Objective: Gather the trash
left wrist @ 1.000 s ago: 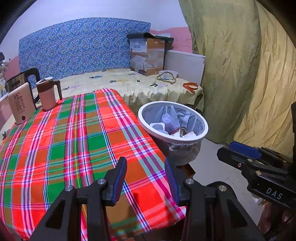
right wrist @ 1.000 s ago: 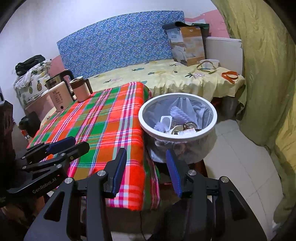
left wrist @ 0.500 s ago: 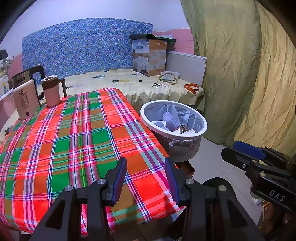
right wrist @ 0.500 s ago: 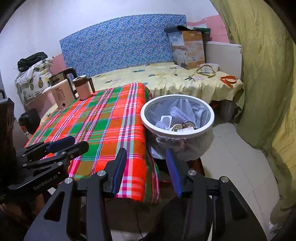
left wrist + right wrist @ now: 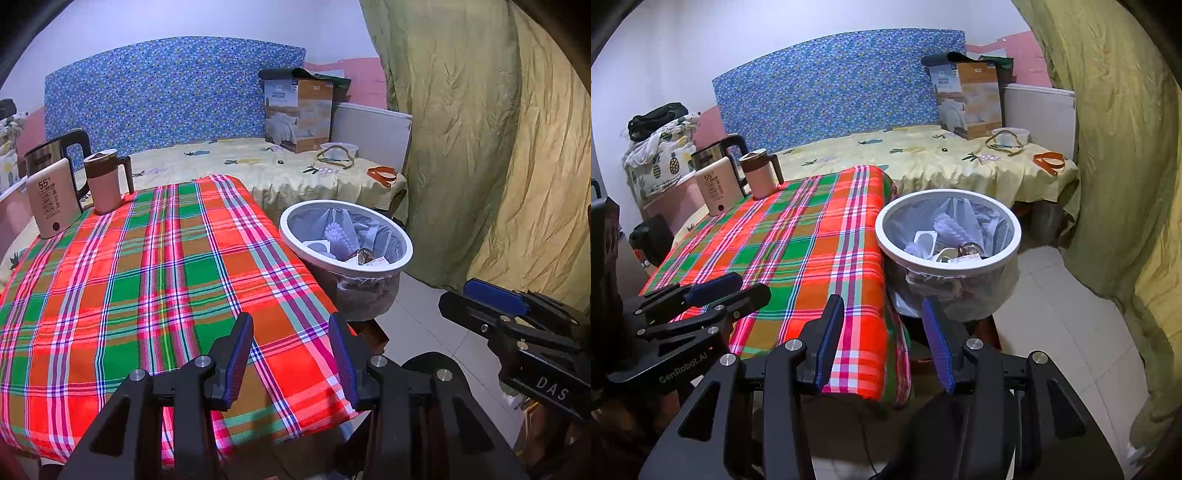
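Observation:
A white-rimmed trash bin (image 5: 402, 245) (image 5: 1012, 221) with a plastic liner stands beside the right edge of the plaid-covered table (image 5: 147, 266) (image 5: 798, 243); wrappers and other trash (image 5: 945, 243) lie inside it. My left gripper (image 5: 290, 336) hangs open over the table's near right corner, nothing between its fingers. My right gripper (image 5: 882, 325) is open too, above the table's near edge and just short of the bin. Each gripper shows at the side of the other's view: the right gripper (image 5: 491, 306) and the left gripper (image 5: 713, 291).
A kettle (image 5: 55, 155), a beige power unit marked 55 (image 5: 51, 195) and a brown-and-pink mug (image 5: 105, 181) stand at the table's far left. Behind is a bed (image 5: 923, 155) with a cardboard box (image 5: 967, 96). Green curtains (image 5: 480, 147) hang on the right over tiled floor (image 5: 1071, 325).
Both views have drawn back a little from the table and bin. Both grippers kept the same opening and hold nothing.

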A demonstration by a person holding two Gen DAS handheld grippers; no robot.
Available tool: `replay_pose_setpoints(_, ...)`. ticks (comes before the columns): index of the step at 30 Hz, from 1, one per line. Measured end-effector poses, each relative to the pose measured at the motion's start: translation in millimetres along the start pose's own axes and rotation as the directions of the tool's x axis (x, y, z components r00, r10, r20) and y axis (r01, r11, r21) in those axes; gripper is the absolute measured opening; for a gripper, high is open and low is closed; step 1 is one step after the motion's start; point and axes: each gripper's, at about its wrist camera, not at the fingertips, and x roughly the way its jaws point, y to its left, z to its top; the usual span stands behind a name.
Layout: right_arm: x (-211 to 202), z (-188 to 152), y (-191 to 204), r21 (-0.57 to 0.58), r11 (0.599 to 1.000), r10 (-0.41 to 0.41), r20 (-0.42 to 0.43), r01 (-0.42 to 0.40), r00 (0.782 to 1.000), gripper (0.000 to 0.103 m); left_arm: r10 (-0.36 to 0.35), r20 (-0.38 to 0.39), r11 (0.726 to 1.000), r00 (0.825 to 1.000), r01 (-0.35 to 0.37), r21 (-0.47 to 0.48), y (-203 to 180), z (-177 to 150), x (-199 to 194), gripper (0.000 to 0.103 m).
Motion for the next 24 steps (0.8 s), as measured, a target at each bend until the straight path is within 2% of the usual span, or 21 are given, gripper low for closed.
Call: replay_pose_setpoints(24,-0.4,-0.7,0.3,-0.001,1.0,0.001,0.002,-0.001,1.0,0.046,0.003,-0.001,1.0,1.0,-0.003,0.0,-2.0,-2.3,-0.9,0.042)
